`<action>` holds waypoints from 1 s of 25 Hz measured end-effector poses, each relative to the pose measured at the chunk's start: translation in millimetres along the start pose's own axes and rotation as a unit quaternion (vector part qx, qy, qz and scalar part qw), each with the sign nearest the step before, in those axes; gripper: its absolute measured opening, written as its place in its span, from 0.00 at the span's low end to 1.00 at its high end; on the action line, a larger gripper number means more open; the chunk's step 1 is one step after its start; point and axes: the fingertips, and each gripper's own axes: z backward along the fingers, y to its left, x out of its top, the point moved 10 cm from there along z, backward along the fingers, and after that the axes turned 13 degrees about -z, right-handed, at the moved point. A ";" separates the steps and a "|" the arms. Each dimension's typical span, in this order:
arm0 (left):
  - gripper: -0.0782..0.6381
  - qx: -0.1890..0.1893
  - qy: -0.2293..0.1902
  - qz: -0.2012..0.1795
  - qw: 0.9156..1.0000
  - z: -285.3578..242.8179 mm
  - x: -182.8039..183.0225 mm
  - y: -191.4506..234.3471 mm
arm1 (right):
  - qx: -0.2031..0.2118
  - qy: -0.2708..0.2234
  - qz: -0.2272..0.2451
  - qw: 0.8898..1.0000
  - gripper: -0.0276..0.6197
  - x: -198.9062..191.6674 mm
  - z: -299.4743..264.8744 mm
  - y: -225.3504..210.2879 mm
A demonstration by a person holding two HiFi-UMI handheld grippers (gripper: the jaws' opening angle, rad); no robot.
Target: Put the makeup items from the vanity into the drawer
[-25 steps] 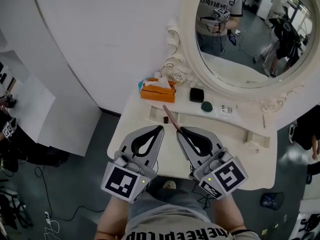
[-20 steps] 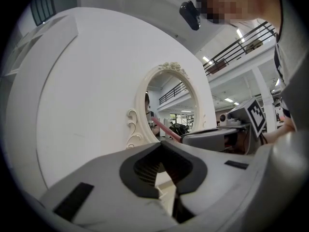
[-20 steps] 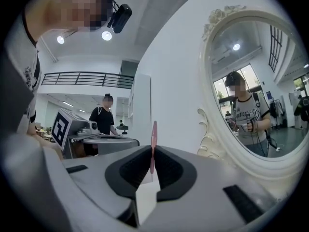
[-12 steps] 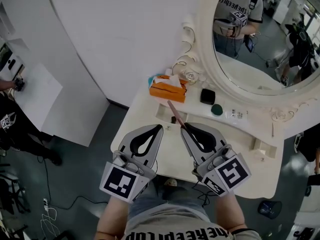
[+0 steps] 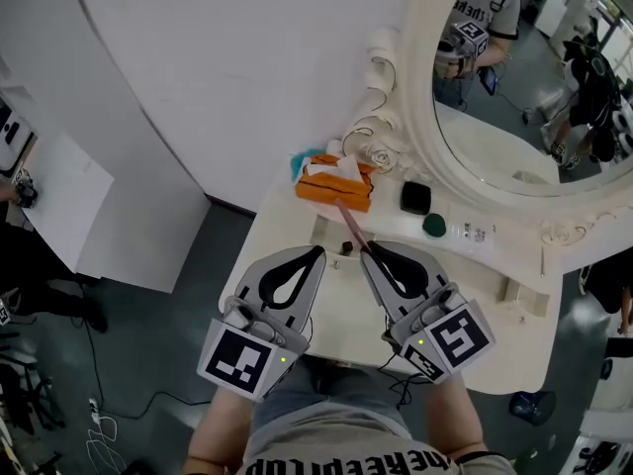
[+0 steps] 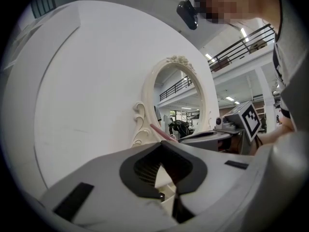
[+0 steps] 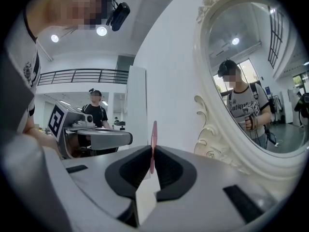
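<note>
Right gripper clamping a pink stick, left gripper closed, empty, orange tissue box on white vanity

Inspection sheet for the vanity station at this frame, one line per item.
Surface: white vanity top, front part bare.
Job's things: pink stick held in the right gripper; black compact, dark green round item and clear packet along the back by the mirror.
Clutter: orange tissue box.
Grippers: left gripper shut, nothing between its jaws; right gripper shut on the pink stick.
Cables: loose cables on the floor, at left.
Surroundings: oval mirror, white wall, a person at the left edge.
</note>
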 end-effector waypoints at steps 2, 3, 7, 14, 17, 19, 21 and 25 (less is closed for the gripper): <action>0.14 -0.007 0.013 0.010 1.000 -3.8 -3.0 3.1 | -0.004 0.007 -0.001 1.000 0.11 -2.4 -5.7 -7.2; 0.14 -0.009 0.016 0.012 1.000 -6.0 -5.0 5.0 | -0.006 0.011 0.000 1.000 0.11 -3.8 -8.5 -11.4; 0.14 -0.013 0.024 0.022 0.999 -12.7 -12.3 9.1 | -0.010 0.032 0.004 0.999 0.11 -10.5 -14.4 -26.2; 0.14 -0.011 0.043 0.038 0.998 -22.2 -28.3 9.3 | -0.008 0.069 0.008 0.998 0.11 -28.5 -20.1 -50.0; 0.14 -0.007 0.050 0.045 0.998 -23.7 -33.8 7.4 | -0.004 0.083 0.005 0.997 0.11 -36.7 -21.2 -55.6; 0.14 -0.004 0.054 0.048 0.997 -25.2 -36.2 6.3 | 0.001 0.093 0.005 0.996 0.11 -41.6 -22.5 -58.6; 0.14 -0.001 0.057 0.051 0.997 -26.6 -38.1 4.7 | 0.007 0.102 0.003 0.995 0.11 -46.7 -23.6 -61.5; 0.14 0.005 0.064 0.056 0.996 -29.6 -43.5 1.5 | 0.018 0.119 0.003 0.993 0.11 -57.4 -27.5 -67.5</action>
